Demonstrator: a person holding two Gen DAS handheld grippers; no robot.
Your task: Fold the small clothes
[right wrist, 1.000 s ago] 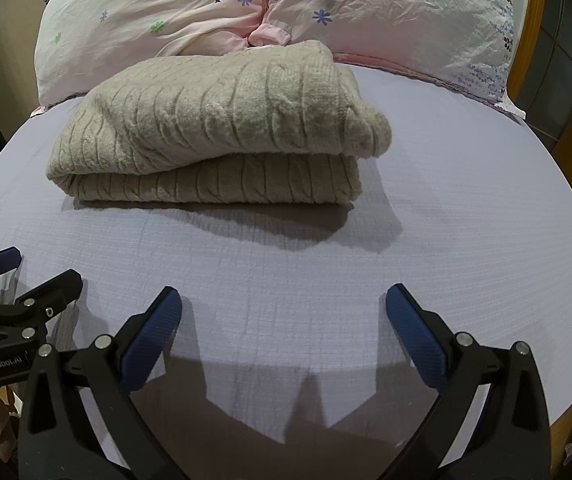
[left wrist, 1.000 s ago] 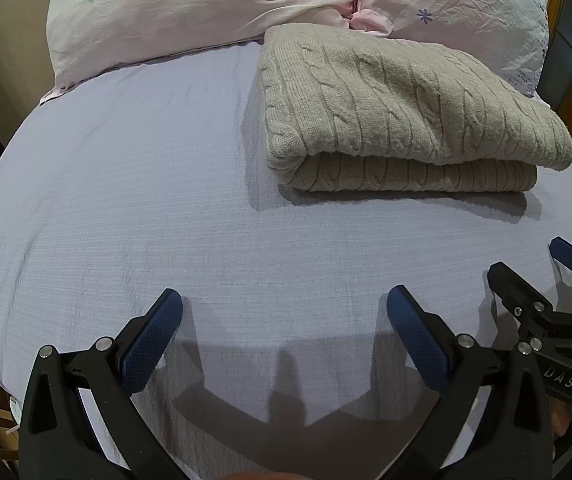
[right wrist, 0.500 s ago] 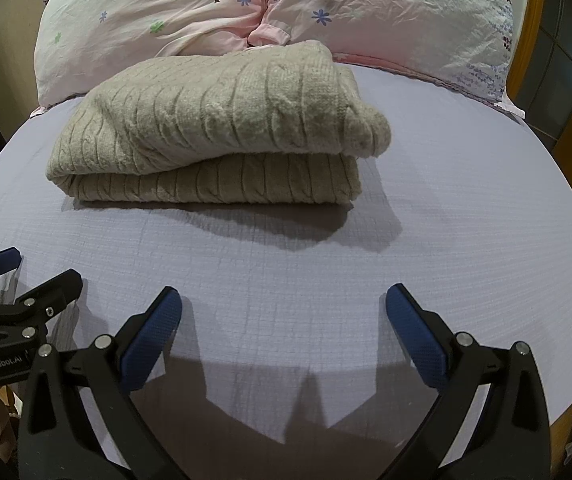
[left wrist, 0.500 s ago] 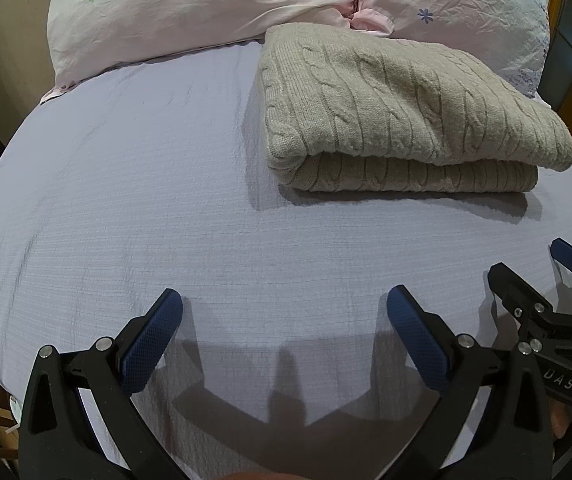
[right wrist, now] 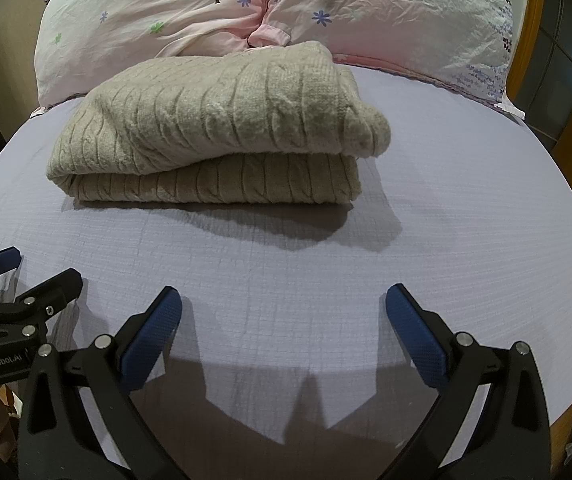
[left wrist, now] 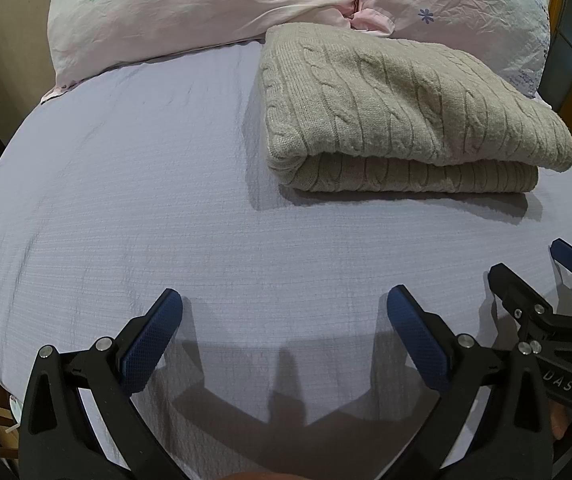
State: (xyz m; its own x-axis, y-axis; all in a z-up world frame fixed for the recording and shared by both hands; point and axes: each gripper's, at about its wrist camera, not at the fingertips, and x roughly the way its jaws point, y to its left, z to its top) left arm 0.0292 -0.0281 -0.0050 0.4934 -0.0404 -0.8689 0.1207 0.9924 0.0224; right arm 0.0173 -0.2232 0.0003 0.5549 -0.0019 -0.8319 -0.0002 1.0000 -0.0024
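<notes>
Nothing moved since the earlier frames. Left gripper (left wrist: 284, 312) and right gripper (right wrist: 283, 311) hover wide open, holding nothing, near edge of bed (left wrist: 126, 200). Sweater (right wrist: 214, 136) lies folded far ahead by pillows (right wrist: 365, 12). Fold looks complete.

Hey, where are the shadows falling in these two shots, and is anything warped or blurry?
Left wrist view: the left tool casts a dark shadow on the sheet toward the camera; the bed edge bows from fisheye. Right wrist view: the sweater shadows the sheet in front of it; both views look sharp.
</notes>
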